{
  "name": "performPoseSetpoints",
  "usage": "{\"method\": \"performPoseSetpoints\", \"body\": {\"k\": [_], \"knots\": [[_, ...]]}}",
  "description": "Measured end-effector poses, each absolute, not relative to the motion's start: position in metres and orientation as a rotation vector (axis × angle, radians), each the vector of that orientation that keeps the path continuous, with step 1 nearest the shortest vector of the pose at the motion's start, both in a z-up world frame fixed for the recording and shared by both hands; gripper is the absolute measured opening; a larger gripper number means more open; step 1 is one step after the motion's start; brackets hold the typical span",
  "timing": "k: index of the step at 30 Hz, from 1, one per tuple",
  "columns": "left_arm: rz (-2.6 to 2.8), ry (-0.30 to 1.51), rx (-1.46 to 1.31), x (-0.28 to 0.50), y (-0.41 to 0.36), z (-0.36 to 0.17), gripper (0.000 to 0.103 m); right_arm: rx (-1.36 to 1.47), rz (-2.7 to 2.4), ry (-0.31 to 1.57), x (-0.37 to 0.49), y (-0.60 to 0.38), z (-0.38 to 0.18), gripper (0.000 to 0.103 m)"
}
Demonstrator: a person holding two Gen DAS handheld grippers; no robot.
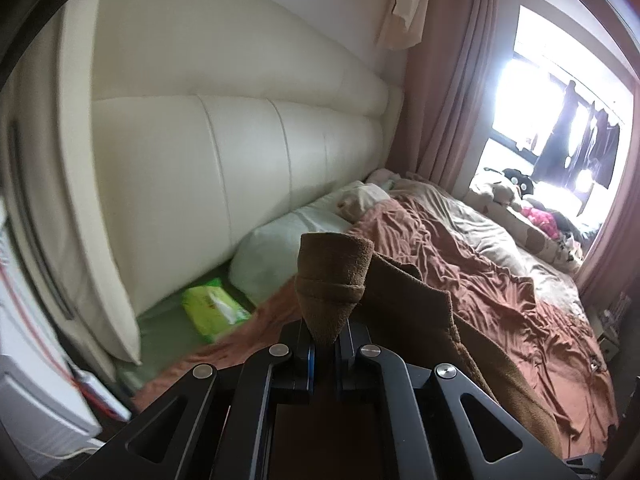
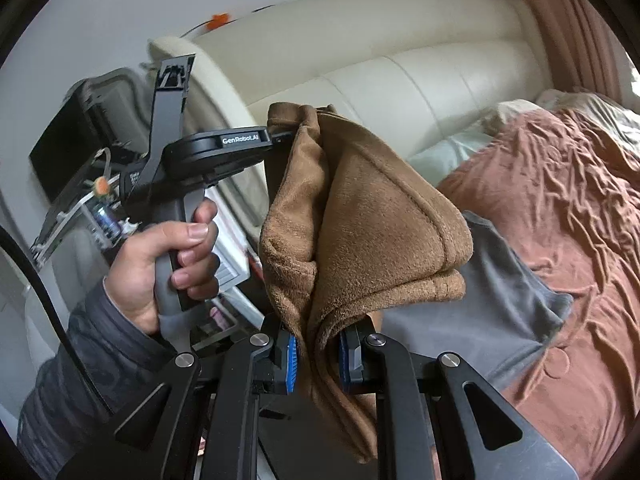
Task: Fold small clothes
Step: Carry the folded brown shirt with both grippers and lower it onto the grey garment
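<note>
While both grippers pinch the brown cloth (image 2: 360,216) above the bed (image 1: 560,360), it hangs in folds between them, clear of the bedding. From the left wrist, the left gripper (image 1: 324,344) has its jaws pressed together on a doubled edge of the cloth, which stands up in a cone in front of the camera and blocks part of the pillow (image 1: 280,248) behind it. More of the cloth trails off to the right over the rust-brown sheet (image 1: 500,288).

From the right wrist, the right gripper (image 2: 316,356) has its blue pads (image 2: 290,360) clamped on a thick bunch of the cloth, with a tail hanging below the jaws. The left gripper (image 2: 280,134) shows there too, held by a hand (image 2: 160,264) in a dark sleeve (image 2: 80,360), its tip buried in the cloth's upper corner. The draped cloth hides much of the headboard (image 2: 400,80) and the bed's near edge.

A grey garment (image 2: 480,300) lies flat on the sheet just behind the cloth. At the head of the bed, a green pack of wipes (image 1: 212,308) lies beside the pillow, against the cream headboard. A grey blanket (image 1: 480,232) is rumpled toward the far side, and soft toys (image 1: 512,192) are piled along the far edge under the bright window (image 1: 540,80), beside pink curtains (image 1: 452,100). A cluttered shelf (image 2: 80,200) stands past the hand at the bed's left side.
</note>
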State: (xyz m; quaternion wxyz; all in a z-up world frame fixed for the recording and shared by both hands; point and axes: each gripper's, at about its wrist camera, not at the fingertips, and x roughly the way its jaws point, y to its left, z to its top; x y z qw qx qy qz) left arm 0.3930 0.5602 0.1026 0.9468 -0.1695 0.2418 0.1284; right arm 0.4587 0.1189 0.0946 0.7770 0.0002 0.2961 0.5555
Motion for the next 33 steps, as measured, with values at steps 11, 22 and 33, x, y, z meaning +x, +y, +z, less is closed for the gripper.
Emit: {"method": "performPoseSetpoints", "body": {"k": [11, 22, 33], "knots": [[0.234, 0.565, -0.362, 0.465, 0.547, 0.063, 0.006, -0.014, 1.09, 0.671, 0.497, 0.113, 0.073, 0.012], [0.218, 0.694, -0.325, 0.545, 0.529, 0.002, 0.006, 0.018, 1.03, 0.75, 0.566, 0.108, 0.022, 0.012], [0.213, 0.882, -0.256, 0.62, 0.516, -0.083, 0.006, 0.111, 1.057, 0.868, 0.646, 0.111, -0.053, 0.012]]}}
